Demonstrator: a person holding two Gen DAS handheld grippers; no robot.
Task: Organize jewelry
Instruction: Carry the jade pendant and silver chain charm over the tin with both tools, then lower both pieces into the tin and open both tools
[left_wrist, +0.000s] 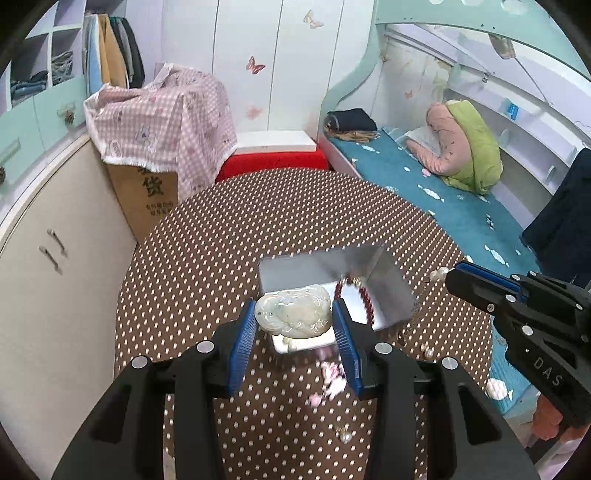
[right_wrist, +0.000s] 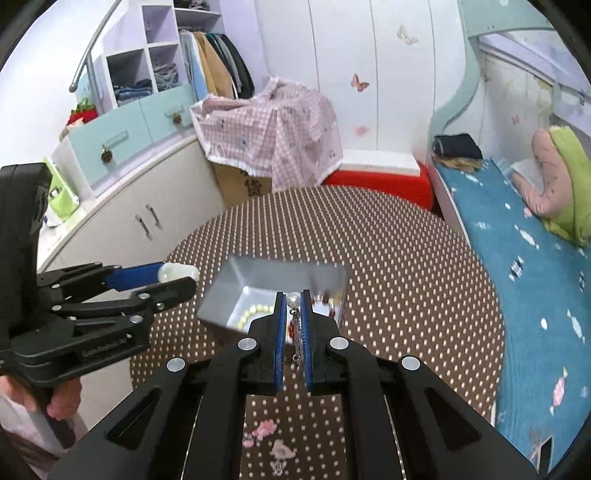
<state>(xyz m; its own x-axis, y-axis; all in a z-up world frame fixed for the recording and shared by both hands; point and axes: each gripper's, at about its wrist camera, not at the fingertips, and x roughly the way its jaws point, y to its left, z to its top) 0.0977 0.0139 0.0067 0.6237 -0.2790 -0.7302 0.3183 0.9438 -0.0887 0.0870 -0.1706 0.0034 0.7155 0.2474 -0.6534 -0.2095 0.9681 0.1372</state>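
Pale jade pendant (left_wrist: 293, 312) clamped in left gripper (left_wrist: 295, 325), pearl earring (right_wrist: 294, 300) pinched in right gripper (right_wrist: 294, 325), both poised over tin (right_wrist: 236, 275) ahead for dropping in.

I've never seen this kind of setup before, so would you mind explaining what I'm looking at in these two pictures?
A person holds two handheld grippers, each with a fisheye camera looking along its fingers. One picture is from the left gripper, which clamps a pale jade pendant. The other is from the right gripper, pinching a pearl drop earring. Both hover by an open metal box holding a bead bracelet, on a brown polka-dot table with a few loose pieces.
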